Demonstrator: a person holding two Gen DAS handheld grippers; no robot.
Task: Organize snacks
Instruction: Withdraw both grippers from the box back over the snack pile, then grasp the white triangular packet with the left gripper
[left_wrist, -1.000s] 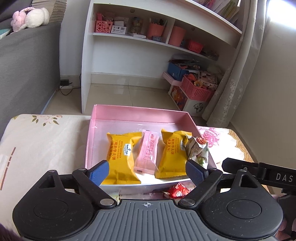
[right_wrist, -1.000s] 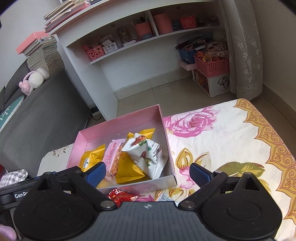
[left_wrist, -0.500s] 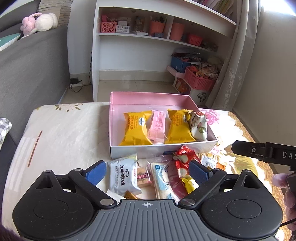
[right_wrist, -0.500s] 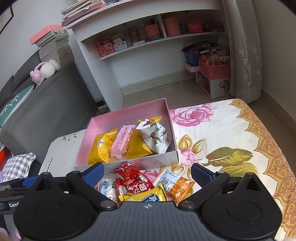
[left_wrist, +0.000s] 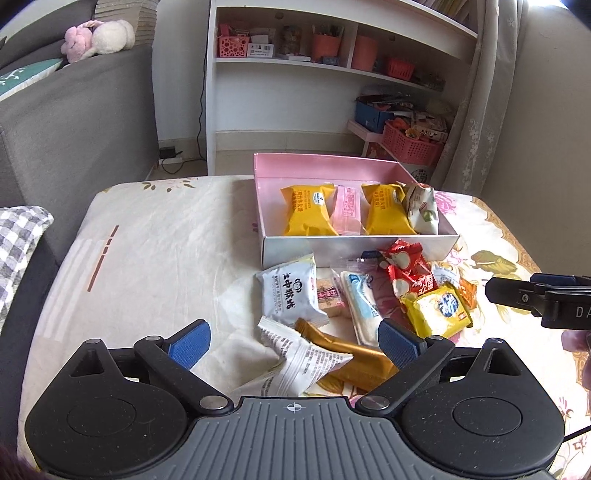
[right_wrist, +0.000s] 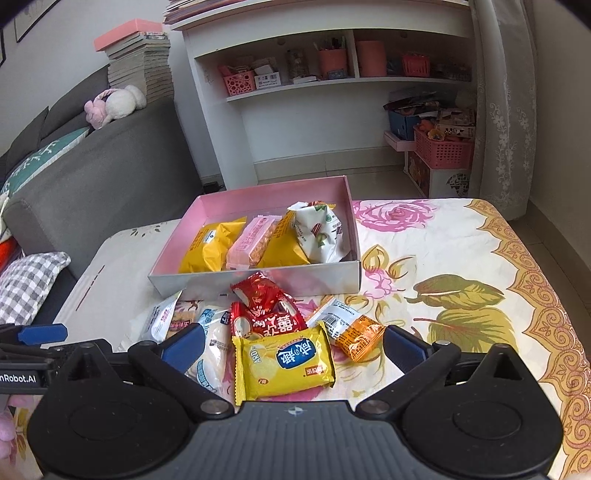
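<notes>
A pink box (left_wrist: 325, 166) (right_wrist: 266, 195) on the floral table holds two yellow packets (left_wrist: 306, 216), a pink bar (left_wrist: 347, 216) and a white packet (left_wrist: 421, 212). Loose snacks lie in front of it: a white packet (left_wrist: 290, 293), a gold bar (left_wrist: 351, 354), a crumpled white wrapper (left_wrist: 295, 360), a red packet (right_wrist: 266, 306), a yellow packet (right_wrist: 284, 362) and an orange packet (right_wrist: 354, 330). My left gripper (left_wrist: 291, 341) is open and empty above the wrapper and gold bar. My right gripper (right_wrist: 291, 345) is open and empty above the yellow packet.
A grey sofa (left_wrist: 74, 122) stands to the left of the table with a checked cushion (right_wrist: 26, 284). A white shelf unit (right_wrist: 332, 92) and pink baskets (right_wrist: 443, 151) stand on the floor behind. The table's right part (right_wrist: 480, 258) shows only the floral cloth.
Both grippers have pulled back and up from the box, so the pile of loose snacks in front of it has come into view. Both stay open and empty.
</notes>
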